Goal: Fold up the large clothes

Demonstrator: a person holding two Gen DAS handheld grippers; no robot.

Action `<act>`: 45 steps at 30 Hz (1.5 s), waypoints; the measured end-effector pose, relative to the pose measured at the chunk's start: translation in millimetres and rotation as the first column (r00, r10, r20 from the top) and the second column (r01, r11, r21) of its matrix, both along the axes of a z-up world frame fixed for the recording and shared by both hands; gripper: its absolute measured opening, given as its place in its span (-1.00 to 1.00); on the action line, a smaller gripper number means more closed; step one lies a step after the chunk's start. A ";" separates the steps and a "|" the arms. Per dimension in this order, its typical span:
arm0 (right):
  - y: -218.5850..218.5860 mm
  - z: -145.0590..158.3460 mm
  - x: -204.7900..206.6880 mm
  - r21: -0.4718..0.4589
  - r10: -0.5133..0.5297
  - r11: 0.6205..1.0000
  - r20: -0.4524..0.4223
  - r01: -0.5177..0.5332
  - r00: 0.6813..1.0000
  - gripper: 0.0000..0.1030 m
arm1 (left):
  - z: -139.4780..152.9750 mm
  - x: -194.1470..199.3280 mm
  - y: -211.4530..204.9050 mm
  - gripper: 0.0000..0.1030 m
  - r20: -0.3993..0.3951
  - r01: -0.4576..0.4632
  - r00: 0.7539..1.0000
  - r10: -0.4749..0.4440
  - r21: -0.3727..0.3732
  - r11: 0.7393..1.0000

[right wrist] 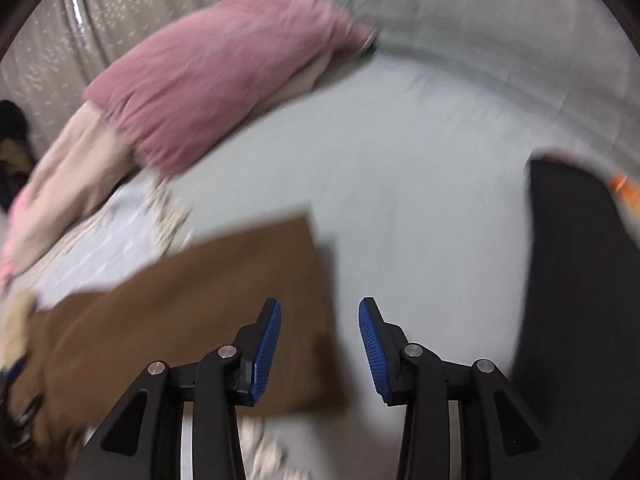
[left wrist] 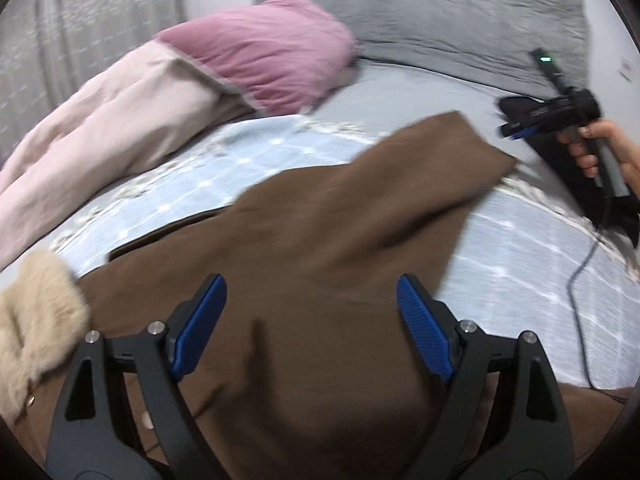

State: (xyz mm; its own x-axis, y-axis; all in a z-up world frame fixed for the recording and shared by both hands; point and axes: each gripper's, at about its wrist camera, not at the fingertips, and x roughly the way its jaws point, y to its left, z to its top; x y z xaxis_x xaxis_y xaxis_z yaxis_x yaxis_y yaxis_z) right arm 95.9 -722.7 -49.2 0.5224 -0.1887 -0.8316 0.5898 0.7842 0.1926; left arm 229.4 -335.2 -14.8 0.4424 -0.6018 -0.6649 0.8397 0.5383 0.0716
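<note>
A large brown coat [left wrist: 304,248] lies spread on the bed, with a beige fur collar [left wrist: 36,320] at its left. One sleeve reaches up and right toward the sleeve end [left wrist: 472,148]. My left gripper [left wrist: 312,312] is open wide just above the coat's body, holding nothing. My right gripper [right wrist: 320,344] is open and empty, hovering past the brown sleeve's end [right wrist: 256,280]; it also shows in the left wrist view [left wrist: 516,128], held in a hand at the far right.
The bed has a light blue patterned cover [left wrist: 224,168]. A pink pillow [left wrist: 272,52] and pale pink duvet [left wrist: 100,128] lie at the back left, a grey pillow [left wrist: 440,12] behind. A black garment [right wrist: 580,280] lies right. A cable [left wrist: 580,280] trails across the cover.
</note>
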 end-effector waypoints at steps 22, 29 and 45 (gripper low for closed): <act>-16.1 21.8 121.2 -0.178 0.053 0.983 0.093 -0.036 0.994 -0.88 | -44.7 -5.3 -94.9 -0.28 -0.226 0.255 0.945 -0.236 0.057 0.965; -14.1 -22.3 141.4 -0.153 0.004 0.988 -0.098 -0.019 0.995 -0.71 | -46.8 -31.4 -94.3 0.27 -0.180 0.349 0.926 -0.332 0.076 0.934; -4.4 -4.3 -7.7 0.154 0.014 0.988 0.032 -0.019 0.999 -0.02 | -45.5 -20.2 -94.7 -0.89 -0.117 0.251 0.964 -0.239 0.095 0.963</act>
State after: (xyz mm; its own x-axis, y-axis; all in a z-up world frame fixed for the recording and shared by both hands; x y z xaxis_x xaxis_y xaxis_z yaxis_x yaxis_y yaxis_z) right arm 88.3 -727.1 -53.4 0.5497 -0.0500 -0.8339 0.5690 0.7533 0.3299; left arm 209.2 -429.9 -60.3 0.2159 -0.6051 -0.7663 0.9507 0.3091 0.0238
